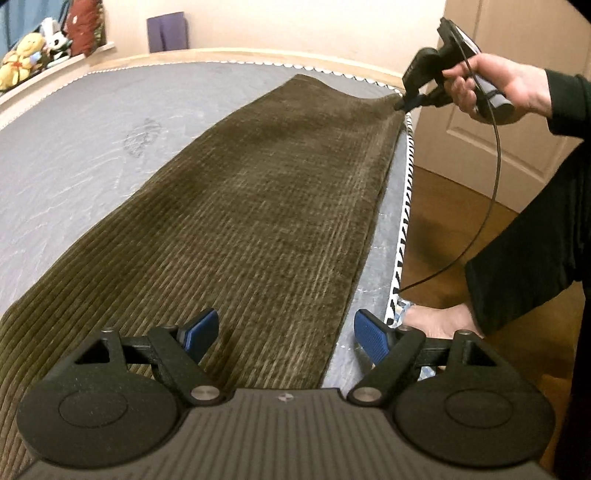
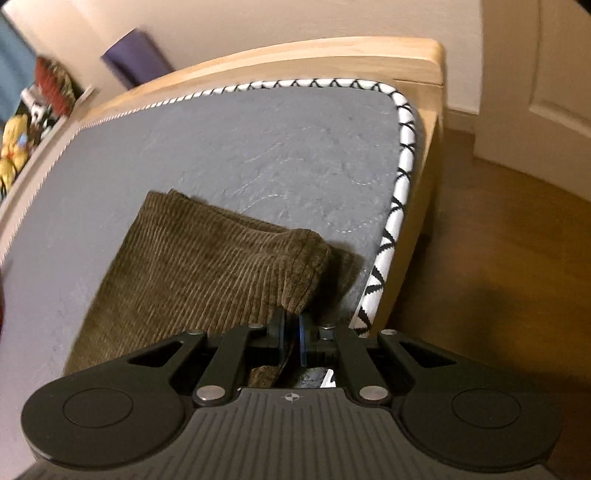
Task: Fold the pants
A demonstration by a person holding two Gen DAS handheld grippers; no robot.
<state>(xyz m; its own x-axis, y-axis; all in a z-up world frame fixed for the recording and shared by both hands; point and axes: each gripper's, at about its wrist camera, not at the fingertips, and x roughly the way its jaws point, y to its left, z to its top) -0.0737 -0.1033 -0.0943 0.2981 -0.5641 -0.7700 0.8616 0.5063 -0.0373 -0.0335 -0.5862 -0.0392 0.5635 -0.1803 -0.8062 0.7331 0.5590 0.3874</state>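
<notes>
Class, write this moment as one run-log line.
task: fold pants | pants: flat on mattress | right gripper: shut on pants' far corner | left gripper: open, over near end

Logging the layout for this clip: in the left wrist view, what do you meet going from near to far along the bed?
Left gripper, open above the near end of the pants → the pants' far corner, pinched by the right gripper → mattress edge → wooden bed frame → wall.
</notes>
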